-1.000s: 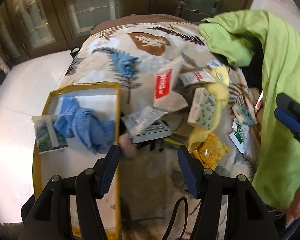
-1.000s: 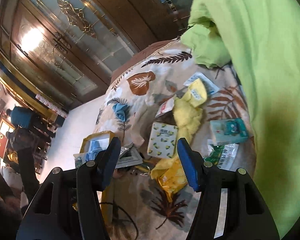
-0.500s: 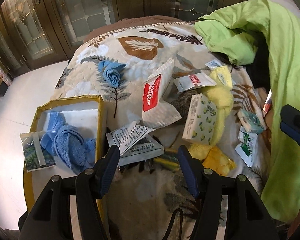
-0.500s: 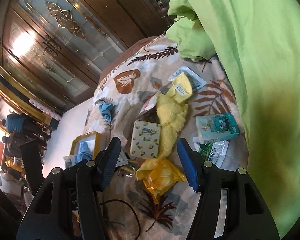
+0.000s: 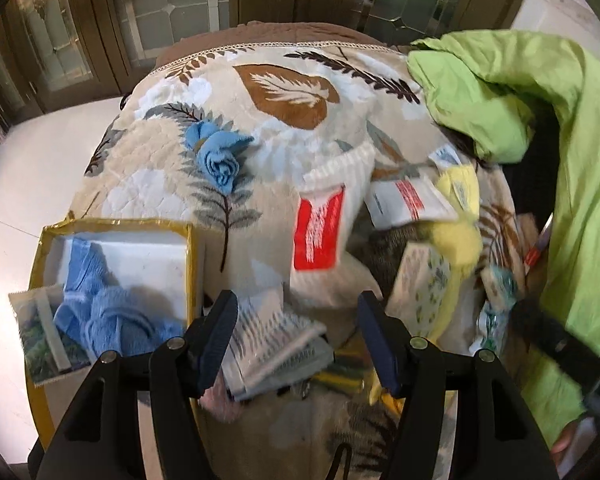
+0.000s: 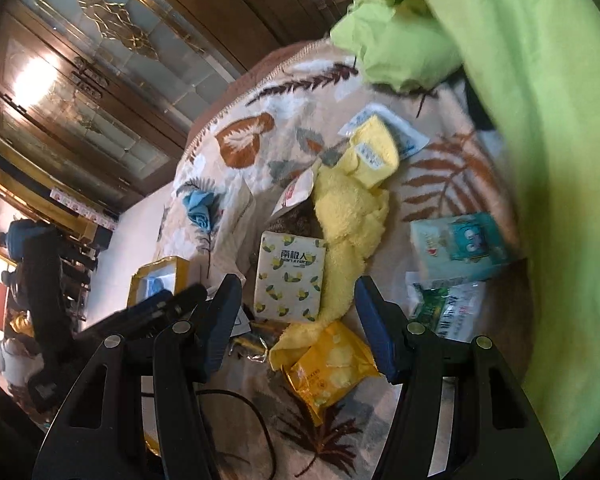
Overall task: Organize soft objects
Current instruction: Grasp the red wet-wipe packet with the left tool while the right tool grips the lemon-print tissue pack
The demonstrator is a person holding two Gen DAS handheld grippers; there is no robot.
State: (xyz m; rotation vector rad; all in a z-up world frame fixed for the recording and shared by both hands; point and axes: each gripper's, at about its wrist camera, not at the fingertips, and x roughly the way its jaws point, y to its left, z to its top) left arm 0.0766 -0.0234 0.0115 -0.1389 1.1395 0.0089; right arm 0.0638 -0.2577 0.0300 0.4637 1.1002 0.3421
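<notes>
On a leaf-patterned blanket (image 5: 172,152) lies a jumble of soft things. A rolled blue cloth (image 5: 219,157) sits alone at the far left. A yellow-rimmed box (image 5: 190,252) at the blanket's left edge holds a crumpled blue towel (image 5: 112,316) and a clear packet (image 5: 44,340). A yellow towel (image 6: 352,224) drapes beside a lemon-print tissue pack (image 6: 290,276). My left gripper (image 5: 296,340) stands open above printed sachets (image 5: 272,340). My right gripper (image 6: 296,320) is open over the tissue pack and an orange packet (image 6: 328,364), holding nothing.
A person's green sleeve (image 5: 572,184) fills the right side. A white pouch with a red label (image 5: 320,228), a teal tissue pack (image 6: 460,244) and green-printed sachets (image 6: 444,308) lie around. Beyond the blanket are a white floor (image 5: 24,176) and glass-fronted wooden doors (image 5: 172,4).
Both views have drawn closer to the pile. In the left wrist view the box has slid left and down. In the right wrist view the tissue pack and yellow towel have grown larger between the fingers.
</notes>
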